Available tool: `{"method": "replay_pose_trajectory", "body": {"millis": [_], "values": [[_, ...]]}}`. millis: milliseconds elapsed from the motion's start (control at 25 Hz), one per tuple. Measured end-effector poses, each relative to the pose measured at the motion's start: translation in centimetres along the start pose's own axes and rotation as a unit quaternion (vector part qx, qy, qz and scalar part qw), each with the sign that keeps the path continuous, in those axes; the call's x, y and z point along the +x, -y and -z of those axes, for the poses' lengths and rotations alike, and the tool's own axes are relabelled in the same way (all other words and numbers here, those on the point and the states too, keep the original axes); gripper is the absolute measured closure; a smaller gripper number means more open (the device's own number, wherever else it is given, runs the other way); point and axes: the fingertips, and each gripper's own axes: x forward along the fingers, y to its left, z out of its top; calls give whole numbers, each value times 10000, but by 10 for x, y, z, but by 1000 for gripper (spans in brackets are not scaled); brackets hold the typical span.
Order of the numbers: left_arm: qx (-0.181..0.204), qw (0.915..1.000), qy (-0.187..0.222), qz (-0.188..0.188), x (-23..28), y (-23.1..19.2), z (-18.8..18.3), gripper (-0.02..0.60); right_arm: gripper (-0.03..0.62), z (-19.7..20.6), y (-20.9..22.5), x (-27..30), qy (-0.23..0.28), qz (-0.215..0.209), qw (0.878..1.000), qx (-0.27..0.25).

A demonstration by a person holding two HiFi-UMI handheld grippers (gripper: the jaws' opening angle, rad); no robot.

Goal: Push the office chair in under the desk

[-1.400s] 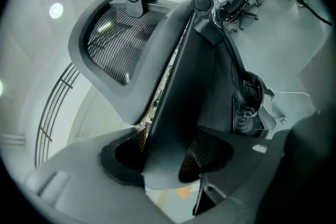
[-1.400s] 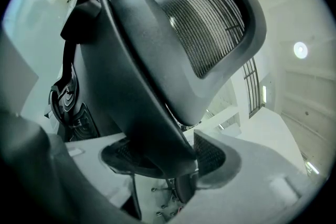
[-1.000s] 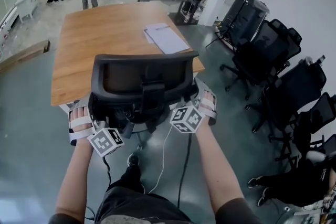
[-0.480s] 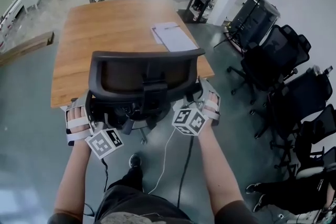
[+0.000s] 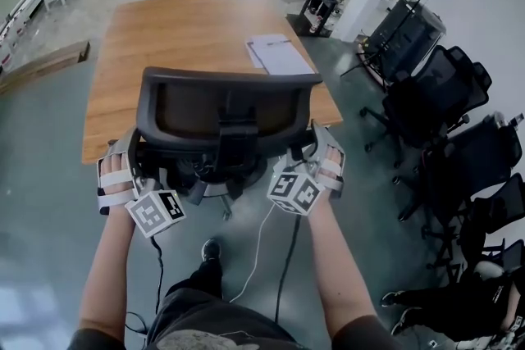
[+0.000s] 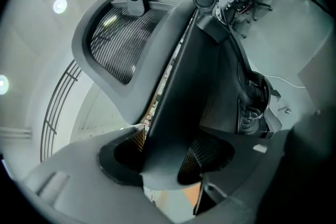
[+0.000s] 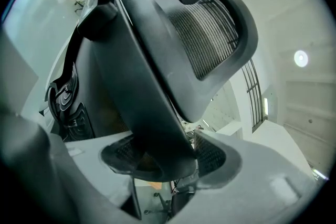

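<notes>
"Where's the office chair [image 5: 221,115]?"

"On the floor at the near edge of the desk [image 5: 164,37], its backrest facing me. I can't tell how far the seat sits under the top."

"And your jaws?"

"My left gripper [image 6: 164,157] has its jaws clamped on the left side of the backrest frame. My right gripper [image 7: 168,157] is clamped on the right side. The frame is wide, so both pairs of jaws stand well apart while gripping."

"Anything on the desk?"

"A stack of papers [image 5: 279,55] near its far right corner. Spare black chairs [image 5: 443,119] stand off to my right."
</notes>
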Motion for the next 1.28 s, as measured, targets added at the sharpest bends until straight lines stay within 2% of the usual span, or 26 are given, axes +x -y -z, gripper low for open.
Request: {"method": "replay_pose_trajectory", "body": {"millis": [160,440,800,1040,1160,1280], "values": [[29,10000,-2,-6,-6,6,-6,290,329,8,2,-1,-15,-46,10000,-2],[60,10000,56,39,16,-12,10,289,329,-17,-2,15,-4,-120,9999,-23],[59,9999,88,70,17,-8,10,284,324,-13,-4,15,-91,-260,9996,-74],[10,9997,206,-120,11,-13,14,242,279,-8,-7,10,-168,-320,9993,117],[-51,9994,219,-263,7,-20,15,229,278,-10,-6,6,-69,-248,9995,204],[-101,9996,160,-210,2,-23,16,204,278,-18,-1,-1,44,-198,9996,198]]}}
